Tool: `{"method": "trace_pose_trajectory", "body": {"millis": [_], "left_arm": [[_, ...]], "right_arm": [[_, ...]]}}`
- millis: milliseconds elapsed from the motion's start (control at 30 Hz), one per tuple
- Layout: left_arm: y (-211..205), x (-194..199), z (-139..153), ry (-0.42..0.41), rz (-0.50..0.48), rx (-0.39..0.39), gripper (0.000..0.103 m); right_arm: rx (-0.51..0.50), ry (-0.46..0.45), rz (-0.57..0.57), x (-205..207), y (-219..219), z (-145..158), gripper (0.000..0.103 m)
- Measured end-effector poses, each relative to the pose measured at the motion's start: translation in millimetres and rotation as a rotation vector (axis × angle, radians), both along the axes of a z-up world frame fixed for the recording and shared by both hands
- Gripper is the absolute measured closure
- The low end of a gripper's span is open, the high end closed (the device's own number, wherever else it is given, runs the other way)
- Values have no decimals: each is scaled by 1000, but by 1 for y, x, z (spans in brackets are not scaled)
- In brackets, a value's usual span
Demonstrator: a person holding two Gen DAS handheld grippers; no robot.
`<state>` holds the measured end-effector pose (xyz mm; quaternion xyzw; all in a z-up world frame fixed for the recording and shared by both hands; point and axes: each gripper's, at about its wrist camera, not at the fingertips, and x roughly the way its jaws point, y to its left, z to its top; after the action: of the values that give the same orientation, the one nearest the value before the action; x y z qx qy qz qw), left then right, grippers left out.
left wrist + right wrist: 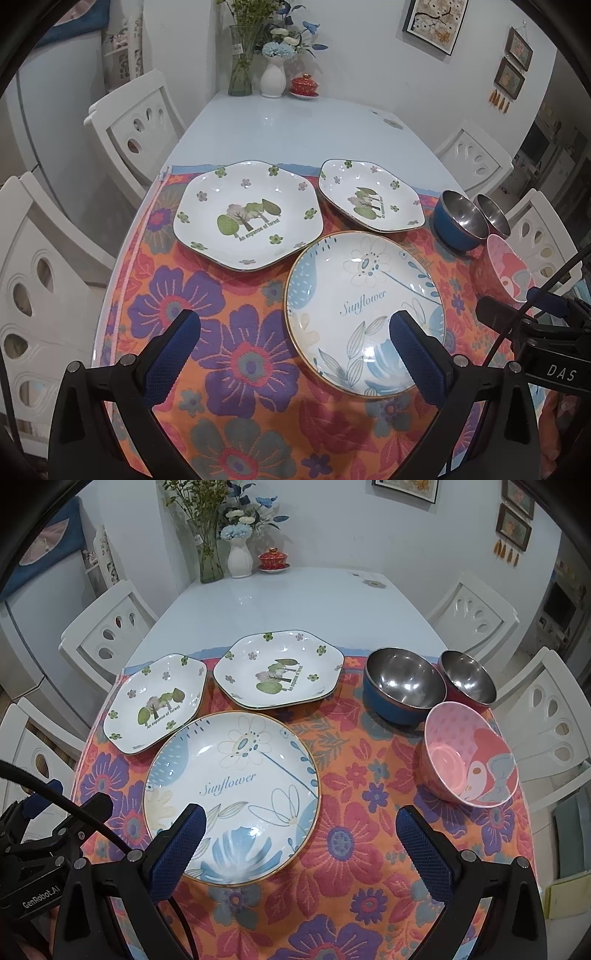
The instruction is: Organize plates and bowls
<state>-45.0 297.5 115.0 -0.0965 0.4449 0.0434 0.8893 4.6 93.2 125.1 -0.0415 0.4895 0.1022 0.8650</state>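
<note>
Plates: 2 white hexagonal tree-print plates point(157, 703) point(277, 672), 1 round Sunflower plate point(232, 771).
Bowls: blue steel-lined bowl point(402, 686), pink bowl point(467, 755).
Left gripper point(295, 347): spread, empty.
Right gripper point(301, 843): spread, empty.

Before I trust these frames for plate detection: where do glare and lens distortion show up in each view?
Left wrist view: a bright glare patch on the Sunflower plate near its front rim, sheen on the table, chairs bowed toward black fisheye corners. Right wrist view: highlights inside the blue steel bowl, glare low on the same plate, similar edge bending.
</note>
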Motion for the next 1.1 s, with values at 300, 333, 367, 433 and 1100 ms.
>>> {"method": "trace_pose_trajectory", "body": {"millis": [300,333,367,433,1100], "left_arm": [[1,2,-8,17,4,6,1],[1,3,-10,19,2,9,1],[1,6,-13,23,-1,11,1],[3,13,-21,36,-8,5,1],[12,65,-100,173,-90,-178,47]], "right_arm": [[-5,0,-3,-4,-3,-5,0],[-4,1,-7,-2,-5,-7,0],[-2,3,-10,1,-7,-10,0],[7,19,-19,9,-12,-18,0],[152,246,-8,82,-23,-111,57]]}}
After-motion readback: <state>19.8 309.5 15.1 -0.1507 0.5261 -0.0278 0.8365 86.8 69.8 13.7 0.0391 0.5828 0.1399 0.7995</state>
